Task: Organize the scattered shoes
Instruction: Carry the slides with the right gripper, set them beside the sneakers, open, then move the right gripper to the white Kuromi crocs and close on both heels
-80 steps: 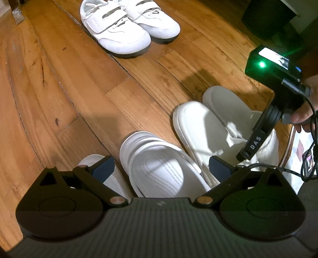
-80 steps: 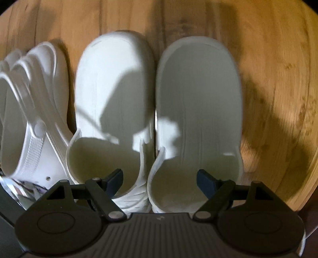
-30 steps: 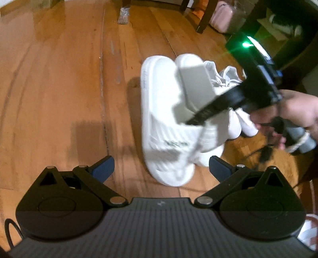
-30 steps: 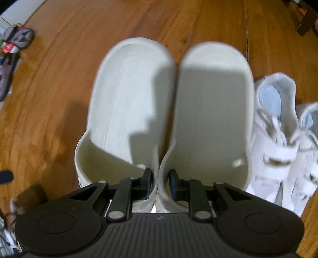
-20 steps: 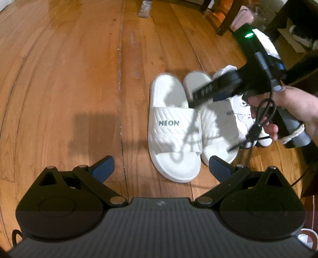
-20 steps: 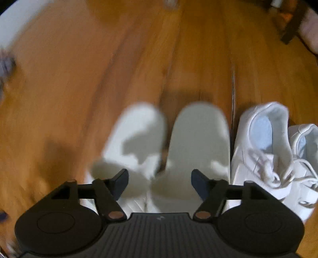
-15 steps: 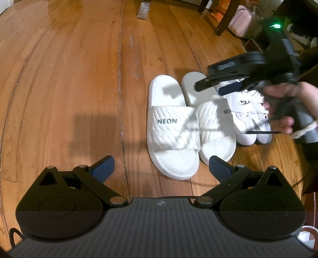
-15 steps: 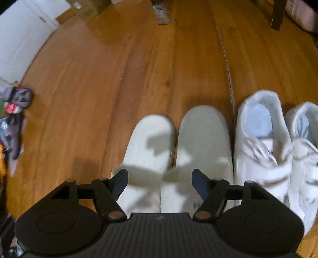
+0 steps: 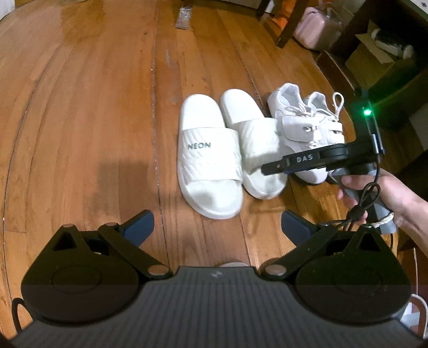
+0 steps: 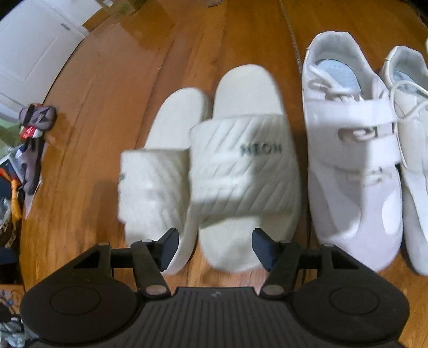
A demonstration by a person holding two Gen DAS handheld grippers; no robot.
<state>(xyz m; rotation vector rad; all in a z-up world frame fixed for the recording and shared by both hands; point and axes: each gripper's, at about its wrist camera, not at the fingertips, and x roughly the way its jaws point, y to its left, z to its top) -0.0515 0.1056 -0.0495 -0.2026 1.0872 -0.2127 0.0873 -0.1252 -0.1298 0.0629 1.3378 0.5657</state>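
Observation:
A pair of white NEON slides lies side by side on the wooden floor, the left slide touching the right slide. Beside them on the right stand two white strap sneakers. My right gripper hovers over the toe end of the slides. Its jaws are closing; the right slide's toe shows between them, but the pads press on nothing. My left gripper stands open and empty, short of the slides.
A hand holds the right gripper, with a cable dangling. Chair legs, a pink bag and a cardboard box stand at the back right. A wrapper lies far off. Clutter sits at the left.
The right gripper, earlier shut on both slides, set them down beside the sneakers, let go and drew back. The left gripper view has pulled back a little.

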